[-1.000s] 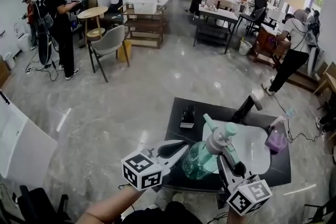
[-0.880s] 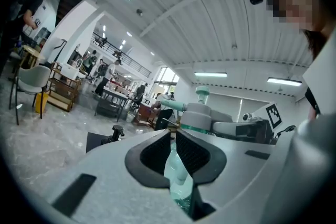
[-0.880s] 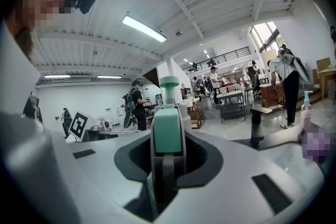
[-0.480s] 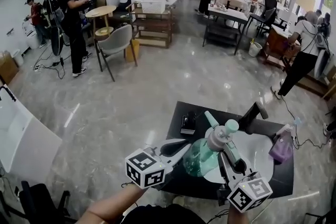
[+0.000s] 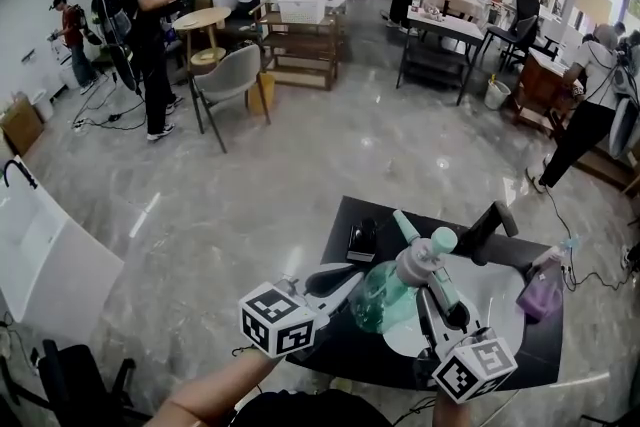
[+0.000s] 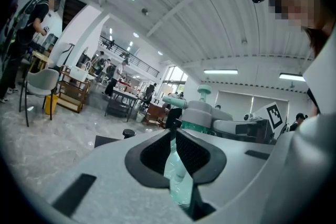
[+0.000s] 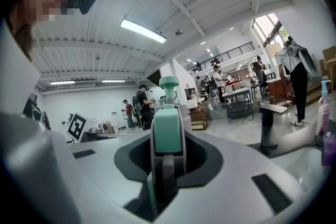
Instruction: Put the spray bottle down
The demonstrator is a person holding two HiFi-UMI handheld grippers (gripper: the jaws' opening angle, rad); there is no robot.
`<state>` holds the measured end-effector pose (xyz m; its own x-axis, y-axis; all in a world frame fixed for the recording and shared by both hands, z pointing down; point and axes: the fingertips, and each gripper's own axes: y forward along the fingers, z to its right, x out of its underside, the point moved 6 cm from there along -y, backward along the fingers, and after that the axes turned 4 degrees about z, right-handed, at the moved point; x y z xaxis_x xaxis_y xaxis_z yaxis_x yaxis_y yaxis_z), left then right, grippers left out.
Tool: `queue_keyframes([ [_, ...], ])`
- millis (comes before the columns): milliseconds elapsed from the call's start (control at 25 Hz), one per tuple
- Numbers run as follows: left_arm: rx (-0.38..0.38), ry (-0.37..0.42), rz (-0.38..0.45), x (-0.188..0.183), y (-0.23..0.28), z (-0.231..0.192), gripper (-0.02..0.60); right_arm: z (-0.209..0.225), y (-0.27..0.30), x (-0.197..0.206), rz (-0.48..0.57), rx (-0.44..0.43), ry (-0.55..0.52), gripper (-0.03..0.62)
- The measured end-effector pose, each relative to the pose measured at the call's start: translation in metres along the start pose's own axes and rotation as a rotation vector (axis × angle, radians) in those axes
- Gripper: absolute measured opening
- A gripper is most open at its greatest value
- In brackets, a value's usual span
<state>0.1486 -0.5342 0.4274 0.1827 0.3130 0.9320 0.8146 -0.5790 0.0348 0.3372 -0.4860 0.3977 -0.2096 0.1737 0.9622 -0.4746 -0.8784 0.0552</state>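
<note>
**Q:** Where is the spray bottle?

**A:** In the head view the spray bottle [image 5: 383, 300], clear green with a grey and mint head, is held in the air. It hangs over the near part of a black table [image 5: 335, 245] and the left rim of a white basin [image 5: 497, 300]. It is tilted, with the nozzle pointing up and away.

**Q:** What holds it?

**A:** Both tools. The left gripper [image 5: 348, 290] comes in from the left onto the green body. The right gripper [image 5: 437, 287] reaches up from below to the head. From above, how firmly the jaws grip is hard to judge.

**Q:** Do the gripper views settle that?

**A:** Yes. The left gripper view shows its jaws clamped on the see-through green body, with the bottle's head rising beyond them. The right gripper view shows its jaws clenched on the mint part of the head, which fills the gap between them. That view also shows a black tap [image 7: 269, 128] from the side and a purple bottle [image 7: 327, 139] at its right edge. The head view places the tap at the basin's far edge and the purple bottle at its right.
</note>
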Motion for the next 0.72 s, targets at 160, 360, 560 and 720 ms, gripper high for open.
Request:
queue_keyframes([
  [160,-0.007,0.006,0.002,-0.001,0.003,-0.002,0.034,0.002,0.004,-0.001,0.010,-0.013,-0.001,0.078],
  [360,-0.027,0.013,0.013,0.001,0.003,-0.005,0.034,0.004,0.009,0.000,0.023,-0.023,-0.038,0.078],
  [560,-0.047,0.013,0.018,0.000,0.001,-0.011,0.034,0.003,0.014,0.006,0.036,-0.036,-0.096,0.078],
  [720,-0.059,0.020,0.020,0.000,0.002,-0.014,0.034,0.003,0.018,0.008,0.069,-0.064,-0.073,0.078],
])
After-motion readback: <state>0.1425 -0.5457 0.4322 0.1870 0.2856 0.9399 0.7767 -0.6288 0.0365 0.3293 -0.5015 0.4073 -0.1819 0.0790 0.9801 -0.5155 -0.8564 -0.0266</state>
